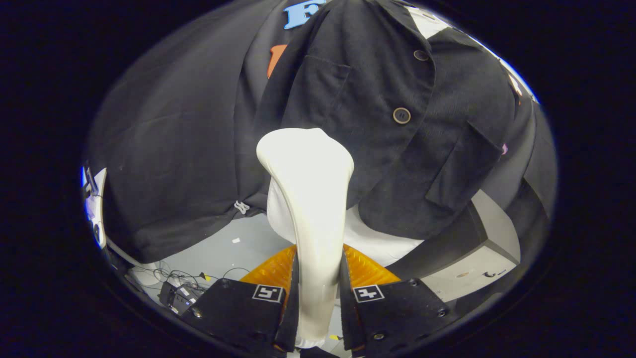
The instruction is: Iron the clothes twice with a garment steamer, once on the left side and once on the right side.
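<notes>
Gripper view | our gripper clenched on white garment steamer, both fingers pressing its handle | steamer long axis toward 12 o'clock, head against dark jacket | no readable writing.

Garment steamer: plain white. Jacket: black, fine ribbed weave, with dark buttons rimmed in tan. Floor: pale grey. Cabinet, right: off-white with dark edging.
</notes>
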Demonstrator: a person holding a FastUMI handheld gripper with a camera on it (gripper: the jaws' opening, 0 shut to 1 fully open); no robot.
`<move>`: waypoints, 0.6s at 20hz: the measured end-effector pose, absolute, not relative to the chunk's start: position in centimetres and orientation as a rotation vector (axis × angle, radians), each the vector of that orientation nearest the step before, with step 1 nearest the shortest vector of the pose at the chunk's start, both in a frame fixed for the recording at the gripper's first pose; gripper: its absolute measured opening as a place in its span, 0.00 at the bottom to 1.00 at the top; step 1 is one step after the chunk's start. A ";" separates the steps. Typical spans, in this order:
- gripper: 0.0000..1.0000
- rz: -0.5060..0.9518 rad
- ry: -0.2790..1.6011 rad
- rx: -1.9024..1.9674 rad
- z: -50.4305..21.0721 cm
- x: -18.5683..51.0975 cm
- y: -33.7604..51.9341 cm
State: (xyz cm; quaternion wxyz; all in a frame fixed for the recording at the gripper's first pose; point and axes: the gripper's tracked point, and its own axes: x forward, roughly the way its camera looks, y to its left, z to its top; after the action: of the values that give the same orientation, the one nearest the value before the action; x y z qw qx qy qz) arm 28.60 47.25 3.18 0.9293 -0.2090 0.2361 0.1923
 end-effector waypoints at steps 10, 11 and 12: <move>0.38 0.419 0.464 -0.381 3.9 27.5 44.9; 0.38 0.425 0.452 -0.368 4.2 27.2 44.7; 0.38 0.427 0.444 -0.356 4.6 26.9 44.2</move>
State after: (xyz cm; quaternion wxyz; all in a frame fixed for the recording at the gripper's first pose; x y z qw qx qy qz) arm 26.95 44.19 4.62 0.9373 -0.1742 0.2175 0.2092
